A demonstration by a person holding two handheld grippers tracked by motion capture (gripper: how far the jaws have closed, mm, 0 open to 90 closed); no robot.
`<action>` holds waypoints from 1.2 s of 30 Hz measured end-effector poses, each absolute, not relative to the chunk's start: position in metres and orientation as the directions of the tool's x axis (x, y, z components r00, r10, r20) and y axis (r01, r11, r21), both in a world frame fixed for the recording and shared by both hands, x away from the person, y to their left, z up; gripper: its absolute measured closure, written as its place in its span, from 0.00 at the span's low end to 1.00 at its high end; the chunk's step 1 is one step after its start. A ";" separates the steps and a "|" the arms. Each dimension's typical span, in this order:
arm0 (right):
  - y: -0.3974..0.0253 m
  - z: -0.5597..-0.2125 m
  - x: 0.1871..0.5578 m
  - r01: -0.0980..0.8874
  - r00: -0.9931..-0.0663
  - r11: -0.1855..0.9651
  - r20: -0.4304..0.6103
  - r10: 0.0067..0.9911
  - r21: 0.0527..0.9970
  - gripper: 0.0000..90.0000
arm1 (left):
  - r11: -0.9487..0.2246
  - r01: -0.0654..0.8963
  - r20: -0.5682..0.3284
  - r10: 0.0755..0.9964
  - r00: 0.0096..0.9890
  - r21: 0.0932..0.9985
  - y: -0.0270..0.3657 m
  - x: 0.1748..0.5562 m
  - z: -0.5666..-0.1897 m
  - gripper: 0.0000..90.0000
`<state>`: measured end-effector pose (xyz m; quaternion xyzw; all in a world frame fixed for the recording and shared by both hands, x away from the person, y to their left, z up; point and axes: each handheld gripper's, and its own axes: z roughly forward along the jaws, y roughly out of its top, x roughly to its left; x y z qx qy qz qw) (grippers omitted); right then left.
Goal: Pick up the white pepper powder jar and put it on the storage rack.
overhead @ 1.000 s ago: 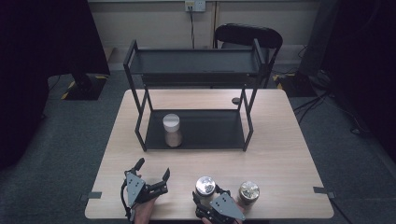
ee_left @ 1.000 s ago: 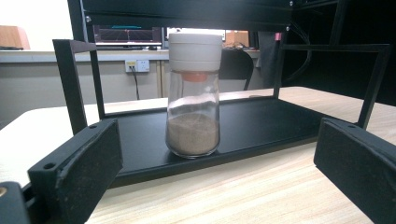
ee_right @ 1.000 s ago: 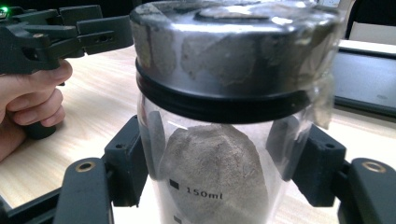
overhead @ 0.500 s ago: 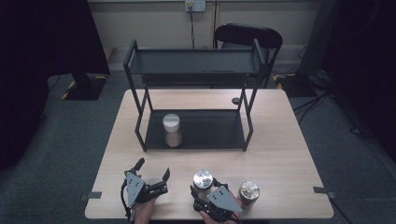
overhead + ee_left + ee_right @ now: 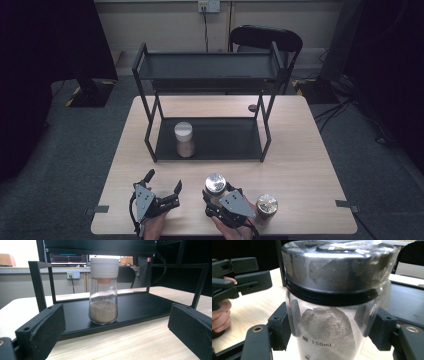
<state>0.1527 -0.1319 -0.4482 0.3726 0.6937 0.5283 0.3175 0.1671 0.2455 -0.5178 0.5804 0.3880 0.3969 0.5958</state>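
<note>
From above, one white-capped glass shaker point(image 5: 184, 139) already stands on the black metal rack's point(image 5: 210, 142) lower shelf. My right gripper point(image 5: 220, 199) has its fingers pinching the silver-lidded glass jar point(image 5: 215, 185) on the worktop point(image 5: 300, 165); a gold-lidded jar point(image 5: 266, 205) waits beside.

Left gripper view: fingers point(image 5: 42, 331) spread, empty.

Right gripper view: jar point(image 5: 329, 322) clamped, not yet shelved.

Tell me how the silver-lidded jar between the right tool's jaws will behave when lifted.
The jar looks like clear, smooth, rigid material, so it may slip unless the right tool squeezes firmly. Grey powder fills much of it, so probably heavy for its size. It is round, so it would likely roll if tipped over.
</note>
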 end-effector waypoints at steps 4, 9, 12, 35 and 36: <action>-0.128 -0.445 0.157 0.169 -0.524 0.185 -0.071 0.849 0.968 0.34 | 0.011 -0.022 -0.001 0.923 0.384 1.000 0.246 0.167 -0.518 0.00; -0.123 -0.442 0.163 0.164 -0.529 0.183 -0.070 0.846 0.969 0.34 | 0.011 -0.022 -0.001 0.923 0.384 1.000 0.246 0.167 -0.518 0.00; -0.122 -0.441 0.167 0.161 -0.527 0.180 -0.070 0.847 0.970 0.34 | 0.011 -0.022 -0.001 0.923 0.384 1.000 0.246 0.167 -0.518 0.00; -0.113 -0.432 0.201 0.160 -0.512 0.141 -0.040 0.858 0.977 0.34 | 0.009 -0.022 0.000 0.922 0.388 1.000 0.246 0.167 -0.518 0.01; -0.112 -0.433 0.203 0.161 -0.512 0.140 -0.039 0.858 0.977 0.34 | 0.010 -0.022 0.000 0.922 0.388 1.000 0.246 0.167 -0.518 0.01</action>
